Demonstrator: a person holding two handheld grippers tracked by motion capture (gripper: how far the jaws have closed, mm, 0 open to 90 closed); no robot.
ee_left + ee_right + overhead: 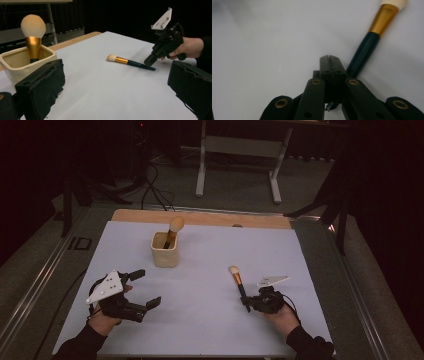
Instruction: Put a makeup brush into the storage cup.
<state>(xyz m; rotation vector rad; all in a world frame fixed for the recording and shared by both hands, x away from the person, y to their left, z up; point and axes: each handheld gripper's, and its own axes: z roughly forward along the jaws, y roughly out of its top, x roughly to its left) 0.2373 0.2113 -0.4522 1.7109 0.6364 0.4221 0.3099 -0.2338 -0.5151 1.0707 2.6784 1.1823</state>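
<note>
Right hand-held gripper (246,303) pinched on small brush (237,281) handle end near counter (210,330) front edge, left hand-held gripper (143,287) spread wide and empty, bare surface between, cup (165,251) well apart

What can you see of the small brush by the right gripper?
The small brush is slim, with a cream bristle tip, a gold ferrule and a dark teal, glossy handle. It lies flat on the white sheet, bristles pointing away from the person, towards the cup side. The right gripper is at the handle's end; in its own view the jaws are pressed together with the handle running alongside them, so it looks touched rather than clamped.
</note>
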